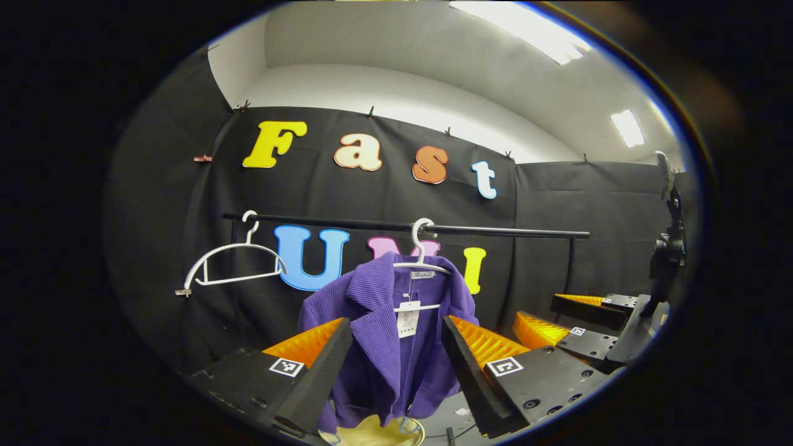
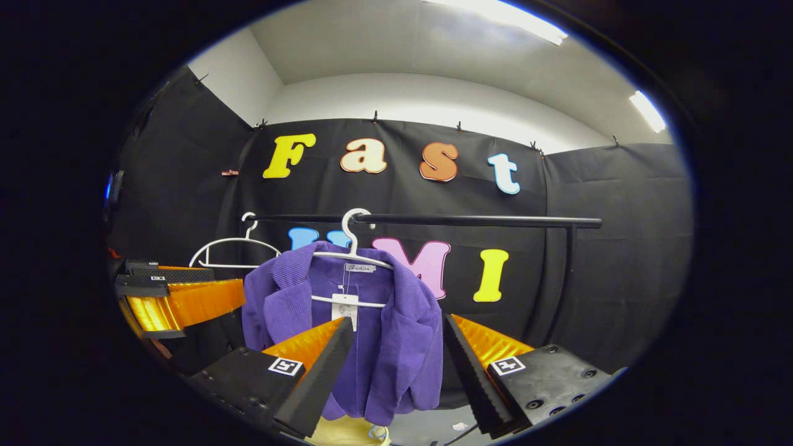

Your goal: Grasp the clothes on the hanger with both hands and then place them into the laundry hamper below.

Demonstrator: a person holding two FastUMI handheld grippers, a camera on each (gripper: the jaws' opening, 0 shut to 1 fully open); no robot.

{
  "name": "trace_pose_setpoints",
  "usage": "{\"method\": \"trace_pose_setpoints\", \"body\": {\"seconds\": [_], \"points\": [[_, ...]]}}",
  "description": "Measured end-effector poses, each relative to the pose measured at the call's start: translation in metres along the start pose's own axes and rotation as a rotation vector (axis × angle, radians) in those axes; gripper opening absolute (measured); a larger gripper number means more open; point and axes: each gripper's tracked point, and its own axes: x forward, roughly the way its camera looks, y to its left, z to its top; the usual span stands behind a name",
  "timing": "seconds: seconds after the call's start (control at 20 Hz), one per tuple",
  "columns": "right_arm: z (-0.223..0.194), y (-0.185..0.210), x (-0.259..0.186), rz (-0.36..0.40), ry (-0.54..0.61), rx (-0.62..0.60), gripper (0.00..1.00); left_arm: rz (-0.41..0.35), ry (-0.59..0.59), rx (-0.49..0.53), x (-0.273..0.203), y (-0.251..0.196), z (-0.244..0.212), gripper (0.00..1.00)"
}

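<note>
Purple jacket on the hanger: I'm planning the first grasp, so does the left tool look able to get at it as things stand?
Probably yes. The left tool is open and aimed at the purple jacket, which hangs framed between its fingers with nothing in front. The right tool sits off to the side.

hamper [image 1: 372,433] cut off below, tag [image 1: 407,319] unreadable

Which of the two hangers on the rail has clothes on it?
The right-hand hanger, which carries the purple jacket. The other hanger, further left on the rail, hangs bare.

left tool [image 1: 396,371] agape, right tool [image 2: 396,371] agape
</note>
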Motion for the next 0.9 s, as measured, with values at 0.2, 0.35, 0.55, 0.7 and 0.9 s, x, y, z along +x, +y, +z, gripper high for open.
{"method": "trace_pose_setpoints", "body": {"seconds": [0.2, 0.35, 0.55, 0.7, 0.9], "points": [[-0.03, -0.012, 0.032, 0.027, 0.039, 0.021, 0.94, 0.027, 0.03, -0.017, 0.023, 0.001, -0.025, 0.91], [-0.061, -0.023, 0.074, 0.084, 0.069, 0.075, 0.91, 0.102, 0.028, -0.018, 0.048, 0.011, -0.038, 0.92], [-0.102, -0.038, 0.128, 0.161, 0.109, 0.125, 0.88, 0.185, 0.013, -0.013, 0.084, 0.013, -0.06, 0.84], [-0.142, -0.036, 0.15, 0.239, 0.189, 0.163, 0.88, 0.217, 0.02, -0.03, 0.106, 0.016, -0.077, 0.89], [-0.157, -0.027, 0.162, 0.338, 0.225, 0.263, 0.91, 0.263, 0.041, -0.042, 0.112, 0.025, -0.09, 0.89]]}}
